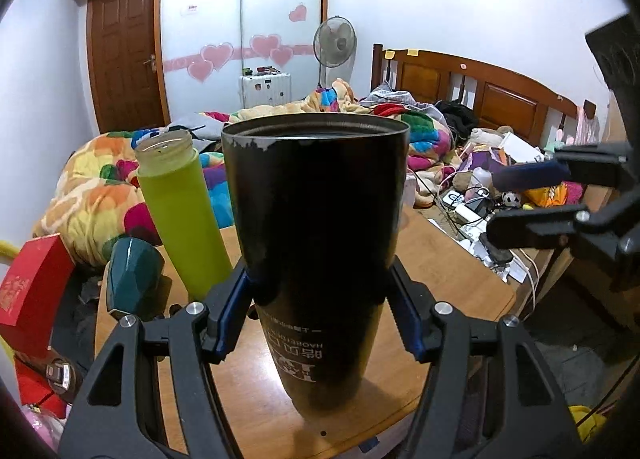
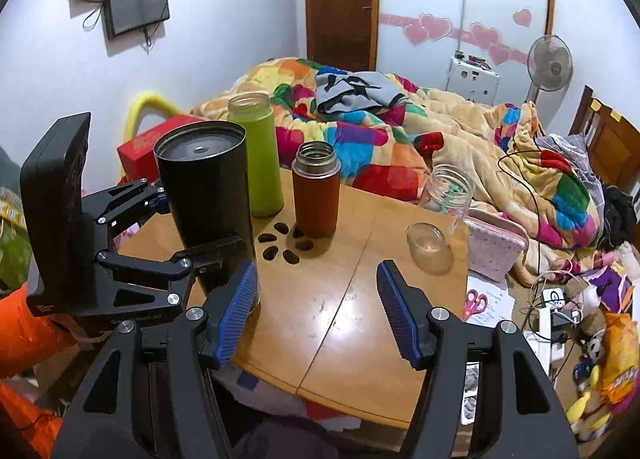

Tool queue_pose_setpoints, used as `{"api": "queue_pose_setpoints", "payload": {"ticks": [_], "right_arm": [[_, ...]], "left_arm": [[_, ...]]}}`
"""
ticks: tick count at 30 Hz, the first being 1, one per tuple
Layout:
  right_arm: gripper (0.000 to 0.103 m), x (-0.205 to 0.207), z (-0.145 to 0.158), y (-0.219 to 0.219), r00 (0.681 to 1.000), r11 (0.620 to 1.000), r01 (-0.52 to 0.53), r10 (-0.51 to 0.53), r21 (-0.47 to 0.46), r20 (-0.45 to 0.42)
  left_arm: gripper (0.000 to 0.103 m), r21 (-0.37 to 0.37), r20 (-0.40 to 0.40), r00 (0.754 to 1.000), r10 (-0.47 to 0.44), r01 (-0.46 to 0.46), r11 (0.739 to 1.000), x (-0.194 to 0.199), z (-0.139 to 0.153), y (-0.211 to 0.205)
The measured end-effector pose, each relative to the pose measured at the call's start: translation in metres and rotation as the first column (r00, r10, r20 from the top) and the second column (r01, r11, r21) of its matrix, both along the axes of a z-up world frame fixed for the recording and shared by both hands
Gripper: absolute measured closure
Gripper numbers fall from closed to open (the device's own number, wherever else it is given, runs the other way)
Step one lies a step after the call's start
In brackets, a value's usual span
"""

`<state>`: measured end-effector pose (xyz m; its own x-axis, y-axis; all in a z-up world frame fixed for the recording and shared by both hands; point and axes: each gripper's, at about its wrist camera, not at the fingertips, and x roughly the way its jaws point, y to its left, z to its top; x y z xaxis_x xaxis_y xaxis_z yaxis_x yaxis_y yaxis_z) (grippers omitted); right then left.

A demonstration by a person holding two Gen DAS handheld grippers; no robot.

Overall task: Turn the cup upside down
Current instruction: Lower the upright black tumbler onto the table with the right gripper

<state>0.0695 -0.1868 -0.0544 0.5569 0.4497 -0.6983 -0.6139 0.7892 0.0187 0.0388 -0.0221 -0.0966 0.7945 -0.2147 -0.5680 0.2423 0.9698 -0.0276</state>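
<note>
left gripper (image 1: pixel 320 291) clamped on cup (image 1: pixel 316 243), already inverted on surface (image 1: pixel 440 279); right gripper (image 2: pixel 316 307) wide open, empty. may tip into green bottle (image 1: pixel 180 219) if released askew.

The tall black metal tumbler (image 1: pixel 320 243) hides the wooden table's (image 1: pixel 448 279) middle; its inverted white lettering (image 1: pixel 298 359) is unreadable.

On the worktop (image 2: pixel 344 299), the cup (image 2: pixel 206 195) stands at left, a bottle (image 2: pixel 260 163) just behind it, a flask (image 2: pixel 316 189) to its right, two jars (image 2: pixel 444 195) far right; the bed (image 2: pixel 400 131) lies beyond.
</note>
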Motion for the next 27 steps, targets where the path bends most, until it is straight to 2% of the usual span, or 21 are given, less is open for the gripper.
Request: {"api": "queue_pose_setpoints", "payload": {"ticks": [5,12,17,23,27], "right_arm": [[0.045,-0.001,-0.005,0.001,1.000,0.999,0.024,-0.024,0.029,0.000],[0.045,-0.005,-0.007,0.000,0.999,0.997,0.040,-0.040,0.065,-0.005],[0.045,-0.009,-0.005,0.000,0.999,0.996,0.048,-0.047,0.071,-0.007],[0.045,-0.016,-0.001,-0.001,0.999,0.996,0.049,-0.049,0.075,0.001],[0.045,-0.020,0.007,-0.002,0.998,0.995,0.059,-0.060,0.085,0.014]], "left_arm": [[0.039,-0.020,-0.006,1.000,0.011,-0.011,1.000,-0.003,0.000,0.004],[0.039,-0.005,0.018,1.000,0.011,-0.011,1.000,-0.015,-0.003,0.002],[0.039,-0.013,-0.002,1.000,0.015,-0.015,1.000,-0.013,-0.002,0.002],[0.039,-0.052,0.011,1.000,0.007,-0.006,0.999,-0.026,0.013,0.009],[0.035,-0.089,0.029,1.000,-0.008,0.011,0.996,-0.045,0.036,0.016]]}}
